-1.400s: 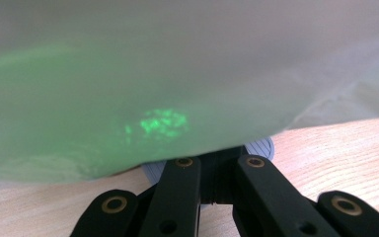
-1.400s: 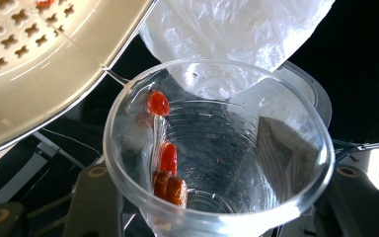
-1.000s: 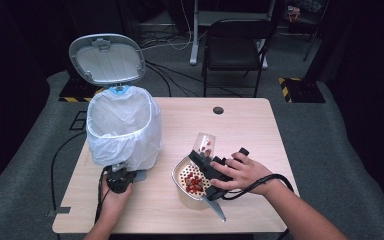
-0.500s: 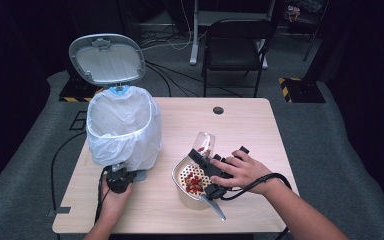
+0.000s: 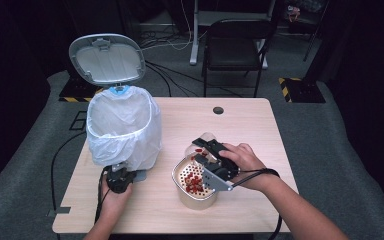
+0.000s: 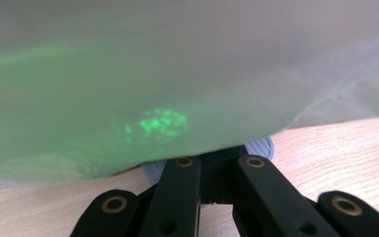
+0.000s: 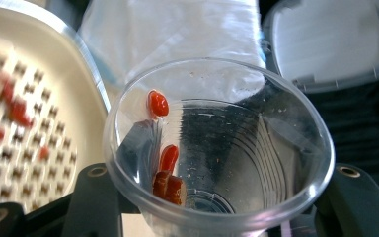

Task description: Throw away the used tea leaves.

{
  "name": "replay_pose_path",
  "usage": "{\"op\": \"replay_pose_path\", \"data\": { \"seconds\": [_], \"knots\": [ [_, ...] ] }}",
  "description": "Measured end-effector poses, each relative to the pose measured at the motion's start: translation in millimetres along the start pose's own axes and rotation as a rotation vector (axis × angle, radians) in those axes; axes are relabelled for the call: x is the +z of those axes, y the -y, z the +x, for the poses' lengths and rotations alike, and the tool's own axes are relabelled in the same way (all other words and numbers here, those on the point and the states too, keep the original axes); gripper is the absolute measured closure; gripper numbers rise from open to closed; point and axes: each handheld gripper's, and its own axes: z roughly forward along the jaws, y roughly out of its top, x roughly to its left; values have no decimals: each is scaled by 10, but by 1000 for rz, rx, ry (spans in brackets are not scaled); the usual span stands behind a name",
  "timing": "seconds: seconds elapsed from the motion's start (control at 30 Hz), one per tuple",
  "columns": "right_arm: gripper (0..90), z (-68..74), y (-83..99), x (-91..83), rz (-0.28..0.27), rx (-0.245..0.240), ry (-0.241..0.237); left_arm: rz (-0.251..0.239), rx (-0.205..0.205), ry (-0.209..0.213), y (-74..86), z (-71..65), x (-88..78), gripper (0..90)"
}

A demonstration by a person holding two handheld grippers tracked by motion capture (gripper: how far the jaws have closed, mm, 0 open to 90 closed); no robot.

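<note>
In the high view, the right gripper (image 5: 203,152) sits at lower centre of the frame, clamped around a clear plastic cup (image 5: 198,148) tipped over a perforated strainer bowl (image 5: 194,181) that holds red pieces (image 5: 194,181). The right gripper view brings the cup (image 7: 217,148) close: a jaw stands on each side of its wall, and a few red pieces (image 7: 167,170) cling inside it, one near the rim (image 7: 158,103) and the others lower down. At left of that frame lies the strainer's cream, holed floor (image 7: 39,123).

At lower left of the high view, the left gripper (image 5: 117,177) rests at the foot of a trash bin lined with a white bag (image 5: 122,127), its lid (image 5: 106,59) standing open behind. The left gripper view shows what the high view cannot: the black jaws closed together at the bin's grey base (image 6: 261,148), with the bag (image 6: 177,74) bulging overhead and tinted green, above the wooden table (image 6: 345,153).
</note>
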Motion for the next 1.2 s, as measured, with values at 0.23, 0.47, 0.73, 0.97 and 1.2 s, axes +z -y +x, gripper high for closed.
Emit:
{"op": "replay_pose_path", "data": {
  "seconds": [0.23,0.47,0.73,0.97,1.2],
  "knots": [
    [417,-174,204,-22,-60,394,38,0,0,0,0,0,0,900],
    [419,-270,422,-10,-109,787,-22,-1,-2,1,-1,1,0,900],
    [420,-271,512,42,-179,1031,-100,-1,-2,2,-1,0,0,900],
    [421,-271,531,64,-199,1096,-121,0,-1,1,-1,1,0,900],
    [425,-352,489,73,-215,1145,-156,0,0,1,0,1,0,900]
  ]
}}
